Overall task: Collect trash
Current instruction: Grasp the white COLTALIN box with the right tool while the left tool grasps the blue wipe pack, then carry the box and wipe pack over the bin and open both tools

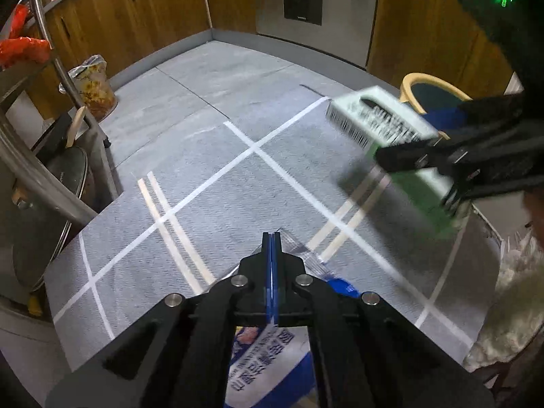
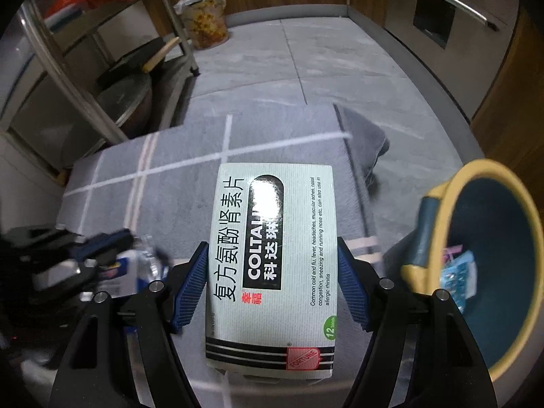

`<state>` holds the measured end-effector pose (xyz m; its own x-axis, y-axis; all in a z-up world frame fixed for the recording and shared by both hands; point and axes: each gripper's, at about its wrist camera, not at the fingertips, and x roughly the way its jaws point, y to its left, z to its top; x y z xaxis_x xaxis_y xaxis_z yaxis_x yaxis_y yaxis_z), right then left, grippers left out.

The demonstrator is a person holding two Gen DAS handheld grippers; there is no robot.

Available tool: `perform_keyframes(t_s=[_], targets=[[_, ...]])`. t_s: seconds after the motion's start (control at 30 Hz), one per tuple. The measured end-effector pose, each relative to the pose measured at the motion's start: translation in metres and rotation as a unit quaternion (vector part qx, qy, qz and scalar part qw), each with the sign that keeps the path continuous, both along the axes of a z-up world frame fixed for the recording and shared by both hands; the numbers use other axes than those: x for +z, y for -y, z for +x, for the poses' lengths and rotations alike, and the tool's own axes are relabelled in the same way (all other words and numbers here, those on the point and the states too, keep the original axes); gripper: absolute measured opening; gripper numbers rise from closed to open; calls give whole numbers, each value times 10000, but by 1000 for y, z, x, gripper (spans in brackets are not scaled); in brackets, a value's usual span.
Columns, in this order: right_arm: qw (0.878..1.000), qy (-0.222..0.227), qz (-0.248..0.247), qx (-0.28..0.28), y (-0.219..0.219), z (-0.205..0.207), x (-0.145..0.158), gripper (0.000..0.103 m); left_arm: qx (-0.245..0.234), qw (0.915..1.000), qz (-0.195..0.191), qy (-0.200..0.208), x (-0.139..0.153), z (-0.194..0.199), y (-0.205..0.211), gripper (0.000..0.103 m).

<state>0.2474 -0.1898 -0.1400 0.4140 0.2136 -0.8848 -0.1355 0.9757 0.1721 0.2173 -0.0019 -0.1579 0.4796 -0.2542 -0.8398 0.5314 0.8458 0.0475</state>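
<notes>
My left gripper [image 1: 272,237] points down at the grey rug [image 1: 210,183], its blue pads pressed together on the clear crimped edge of a blue and white wrapper [image 1: 261,357]. The wrapper's body lies under the gripper's arms. My right gripper [image 2: 272,282] is shut on a pale green medicine box [image 2: 272,238], one pad on each long side, and holds it above the rug. In the left wrist view the box [image 1: 374,115] hangs blurred at the right. A blue bin with a yellow rim [image 2: 438,217] stands just right of the box, with small wrappers inside.
A metal rack [image 1: 44,183] with pans and a lid stands at the left. A flowered plastic bag [image 1: 91,85] sits on the floor by wooden cabinets. An oven [image 1: 312,6] is at the back. Something white and fluffy [image 1: 516,292] lies at the rug's right edge.
</notes>
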Motion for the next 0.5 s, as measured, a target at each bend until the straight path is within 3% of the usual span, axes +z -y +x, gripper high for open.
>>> perform_keyframes(t_s=[0.07, 0.1, 0.13, 0.2, 0.27, 0.3, 0.33, 0.43, 0.5], targets=[[9998, 52, 183, 46, 9, -5, 20, 72, 82, 9999, -85, -112, -2, 0, 3, 22], [9997, 95, 193, 89, 15, -10, 31, 72, 117, 9999, -45, -106, -4, 0, 4, 43], [9997, 125, 182, 132, 17, -14, 36, 72, 116, 9999, 9, -73, -6, -2, 6, 52], [9995, 150, 175, 216, 24, -23, 44, 72, 67, 9998, 156, -84, -10, -4, 11, 52], [9994, 139, 232, 216, 30, -31, 45, 72, 30, 9993, 315, -178, -18, -4, 16, 50], [9993, 127, 289, 194, 32, -34, 43, 72, 26, 9992, 382, -137, -19, -4, 17, 39], [9991, 76, 393, 141, 37, -37, 39, 72, 84, 9988, 453, -138, -20, -2, 18, 16], [9978, -10, 666, 20, 43, -38, 32, 72, 122, 9991, 335, -209, -17, 1, 16, 12], [9975, 16, 710, 10, 43, -37, 31, 72, 37, 9989, 446, -122, -15, -1, 20, 0]])
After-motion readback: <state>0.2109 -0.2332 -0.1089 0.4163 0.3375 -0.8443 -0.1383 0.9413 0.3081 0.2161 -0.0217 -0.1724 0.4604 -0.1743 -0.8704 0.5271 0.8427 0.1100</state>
